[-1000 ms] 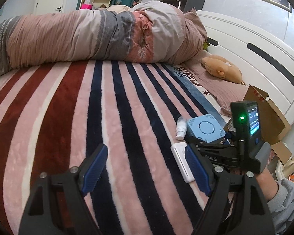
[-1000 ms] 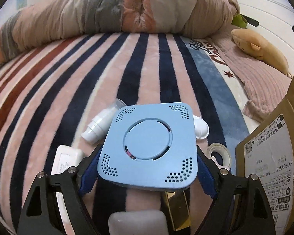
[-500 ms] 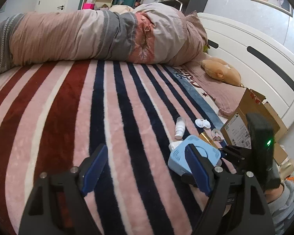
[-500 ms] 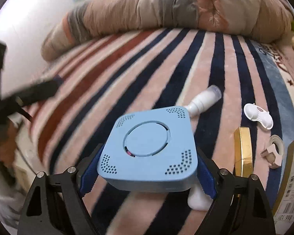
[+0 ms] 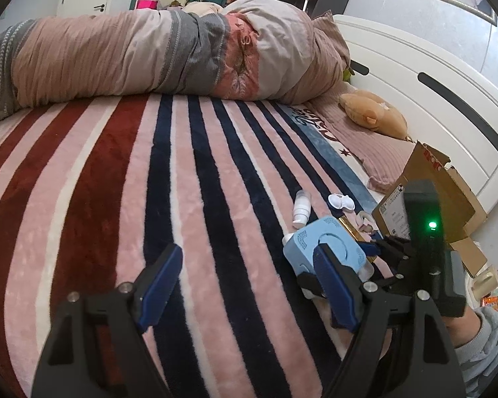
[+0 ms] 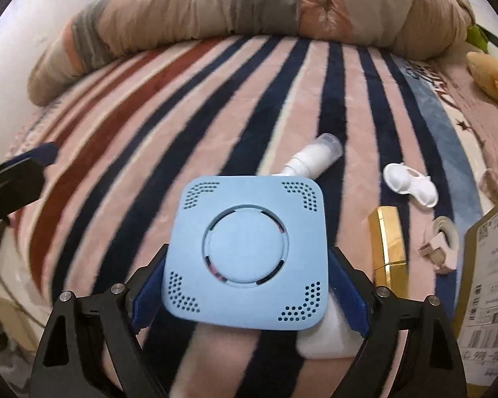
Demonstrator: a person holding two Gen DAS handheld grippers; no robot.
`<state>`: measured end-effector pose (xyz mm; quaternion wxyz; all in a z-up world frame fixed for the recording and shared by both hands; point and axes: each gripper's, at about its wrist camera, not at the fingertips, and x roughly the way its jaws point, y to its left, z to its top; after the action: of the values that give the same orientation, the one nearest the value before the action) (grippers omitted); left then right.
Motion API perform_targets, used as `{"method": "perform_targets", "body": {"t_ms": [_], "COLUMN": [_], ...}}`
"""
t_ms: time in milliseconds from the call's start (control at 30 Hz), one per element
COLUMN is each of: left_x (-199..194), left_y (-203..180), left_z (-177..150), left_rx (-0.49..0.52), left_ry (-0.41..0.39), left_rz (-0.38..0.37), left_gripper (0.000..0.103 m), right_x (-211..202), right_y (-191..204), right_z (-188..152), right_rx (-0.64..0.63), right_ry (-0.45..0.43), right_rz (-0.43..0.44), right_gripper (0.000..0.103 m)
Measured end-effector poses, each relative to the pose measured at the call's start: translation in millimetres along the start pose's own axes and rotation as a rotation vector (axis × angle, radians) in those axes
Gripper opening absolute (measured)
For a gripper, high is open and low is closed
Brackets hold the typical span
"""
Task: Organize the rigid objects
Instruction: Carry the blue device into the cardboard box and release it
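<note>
My right gripper [image 6: 249, 285] is shut on a light blue square device [image 6: 245, 252] and holds it above the striped blanket; the device also shows in the left wrist view [image 5: 318, 248]. Beneath and around it lie a white bottle [image 6: 315, 159], a white plastic clip [image 6: 410, 184], a gold box [image 6: 388, 245], a tape roll [image 6: 445, 235] and a white block [image 6: 325, 338]. My left gripper [image 5: 245, 285] is open and empty over the blanket, left of the device.
A cardboard box [image 5: 448, 195] stands at the right by the white headboard [image 5: 431, 83]. A rolled duvet [image 5: 149, 56] lies across the far side of the bed. A plush toy [image 5: 372, 116] rests on the pillow area.
My right gripper has lifted the blue device off the blanket and swung it leftward, then partly back. The white block under it is uncovered. My left gripper stayed open and barely moved.
</note>
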<state>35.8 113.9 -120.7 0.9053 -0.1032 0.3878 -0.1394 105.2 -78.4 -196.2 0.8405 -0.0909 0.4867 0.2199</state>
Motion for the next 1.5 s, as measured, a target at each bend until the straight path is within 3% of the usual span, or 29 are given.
{"method": "perform_targets", "body": {"t_ms": [33, 200, 333, 500, 567, 700, 800, 900, 1133, 1400, 1500], "left_x": [1, 1, -8, -22, -29, -35, -33, -23, 22, 64, 70], "left_y": [-1, -5, -22, -64, -81, -124, -170, -220, -300, -323, -323], "left_z": [0, 1, 11, 36, 47, 68, 80, 88, 86, 80, 80], "left_rx": [0.000, -0.005, -0.011, 0.055, 0.068, 0.118, 0.209, 0.311, 0.460, 0.490, 0.501], "left_ry": [0.003, 0.023, 0.013, -0.003, -0.016, -0.009, -0.004, 0.016, 0.120, 0.230, 0.236], "left_rz": [-0.007, -0.061, -0.226, -0.344, -0.406, -0.522, -0.542, -0.571, -0.556, -0.532, -0.486], "left_gripper": [0.078, 0.078, 0.078, 0.078, 0.073, 0.047, 0.041, 0.029, 0.027, 0.029, 0.037], "right_x": [0, -17, -58, -128, -149, -187, -206, -219, -227, -204, -197], "right_y": [0, -2, 5, 13, 13, -11, -37, -72, -150, -187, -189], "right_z": [1, 0, -3, -5, -5, -13, -22, -29, -46, -51, -50], "right_rx": [-0.010, -0.019, -0.066, -0.139, -0.161, -0.151, -0.136, -0.099, 0.054, 0.087, 0.091], "right_ry": [-0.005, -0.074, -0.177, -0.356, -0.411, -0.497, -0.537, -0.539, -0.454, -0.306, -0.274], "right_rz": [-0.004, 0.038, 0.117, 0.211, 0.207, 0.207, 0.183, 0.142, 0.094, 0.057, 0.014], "right_gripper": [0.079, 0.079, 0.079, 0.079, 0.079, 0.079, 0.079, 0.079, 0.079, 0.079, 0.082]}}
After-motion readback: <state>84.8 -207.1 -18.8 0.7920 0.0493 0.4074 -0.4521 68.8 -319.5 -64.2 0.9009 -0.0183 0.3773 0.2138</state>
